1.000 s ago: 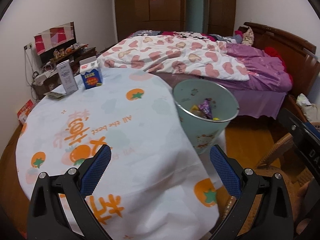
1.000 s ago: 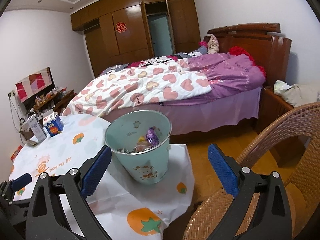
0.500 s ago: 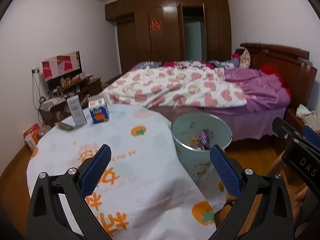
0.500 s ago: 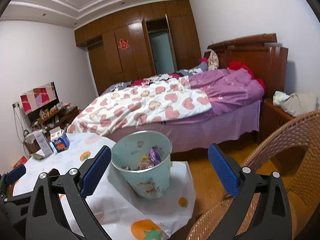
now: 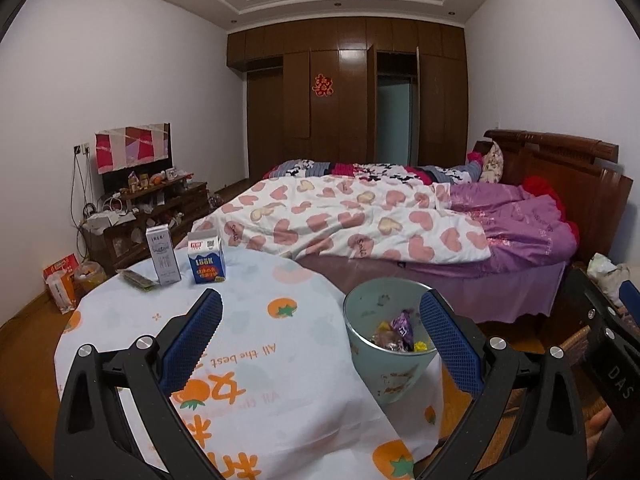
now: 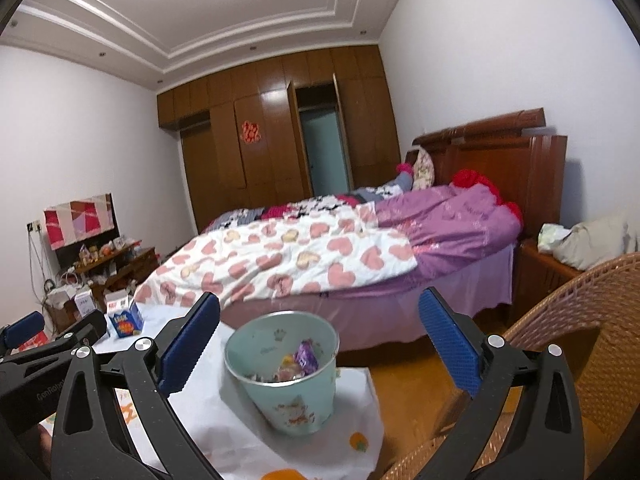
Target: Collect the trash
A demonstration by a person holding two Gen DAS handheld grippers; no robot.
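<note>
Left wrist: tablecloth [image 5: 256,344], bed [image 5: 400,224], possibly wrappers [image 5: 400,332]

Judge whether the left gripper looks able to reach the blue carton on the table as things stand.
Probably yes. The left gripper is open and empty, and only bare tablecloth lies between it and the blue carton.
</note>
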